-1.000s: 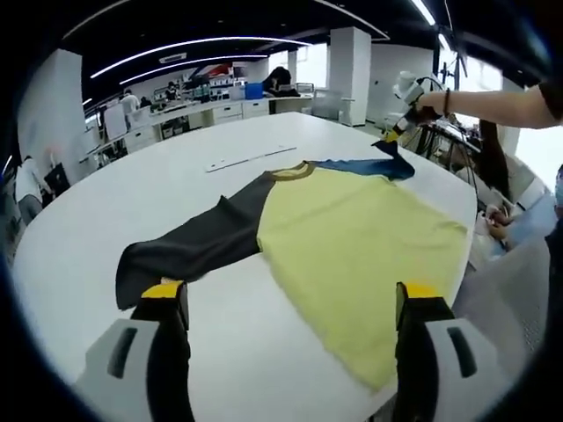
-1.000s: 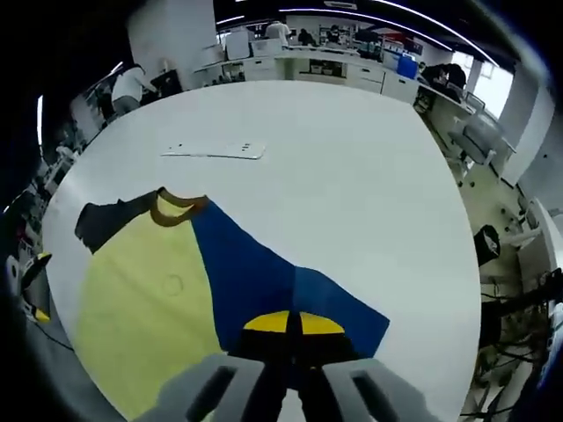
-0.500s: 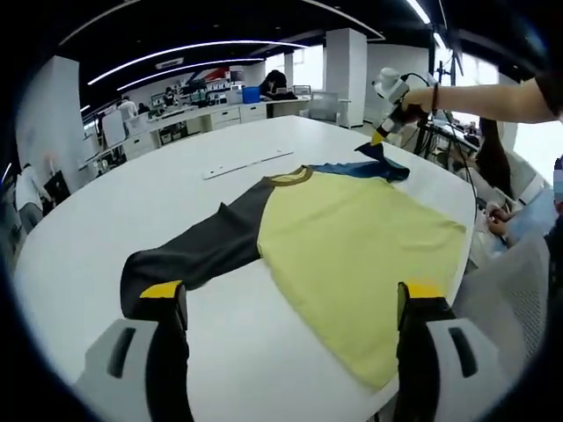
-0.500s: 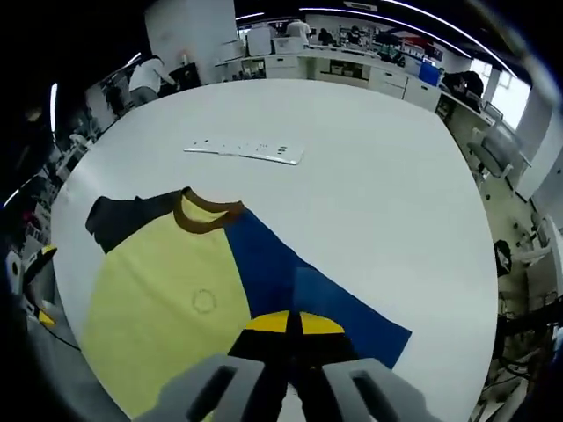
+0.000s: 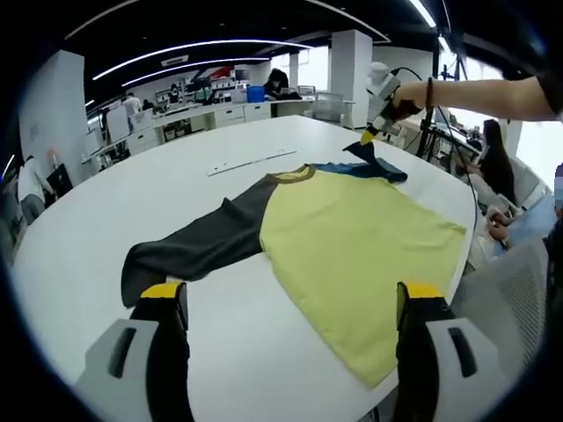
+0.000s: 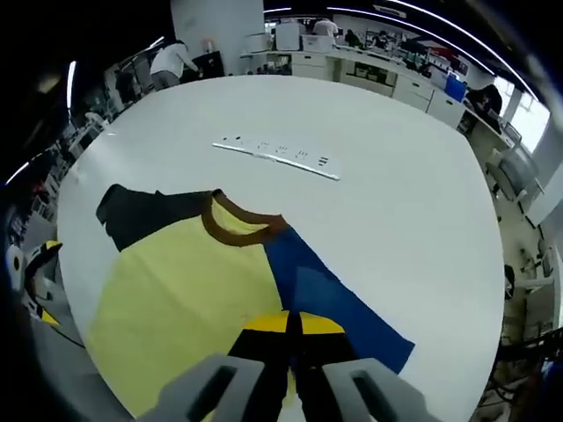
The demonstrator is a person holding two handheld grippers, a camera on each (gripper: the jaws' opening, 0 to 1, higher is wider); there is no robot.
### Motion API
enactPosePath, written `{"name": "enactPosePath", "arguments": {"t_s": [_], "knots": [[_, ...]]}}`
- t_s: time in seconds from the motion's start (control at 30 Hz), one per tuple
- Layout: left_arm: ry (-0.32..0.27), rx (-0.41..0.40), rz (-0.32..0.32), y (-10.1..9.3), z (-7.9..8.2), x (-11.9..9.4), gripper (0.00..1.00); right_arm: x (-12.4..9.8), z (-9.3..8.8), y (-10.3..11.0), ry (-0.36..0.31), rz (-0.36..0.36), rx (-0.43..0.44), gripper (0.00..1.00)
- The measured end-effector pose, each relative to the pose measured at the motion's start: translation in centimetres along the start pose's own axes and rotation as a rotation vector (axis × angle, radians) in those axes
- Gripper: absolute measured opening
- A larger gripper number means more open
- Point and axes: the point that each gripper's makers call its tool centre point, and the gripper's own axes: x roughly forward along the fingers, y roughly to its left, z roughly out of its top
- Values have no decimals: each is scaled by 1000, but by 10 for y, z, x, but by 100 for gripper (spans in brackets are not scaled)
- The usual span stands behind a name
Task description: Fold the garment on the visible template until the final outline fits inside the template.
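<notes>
Your right claw (image 6: 293, 323), clamped on the blue sleeve (image 6: 330, 294), has lifted it inward over the shirt (image 5: 352, 237) (fold begun); left claw (image 5: 290, 303) waits wide.

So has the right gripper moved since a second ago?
Yes. The right gripper, shut on the blue sleeve, has lifted it and carried it toward the collar.
</notes>
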Motion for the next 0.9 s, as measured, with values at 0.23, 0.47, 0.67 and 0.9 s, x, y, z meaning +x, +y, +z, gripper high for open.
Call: {"name": "enactPosePath", "arguments": {"t_s": [0.23,0.47,0.67,0.9], "knots": [[6,-13,-1,1,-6,1,96,5,19,24,-8,31,-46,0],[15,-18,3,3,-11,-1,96,8,32,43,-22,54,-59,0],[25,-22,5,4,-15,-2,96,9,41,62,-34,74,-72,0],[13,-32,-21,-2,-13,-2,96,11,46,83,-50,92,-76,0]]}}
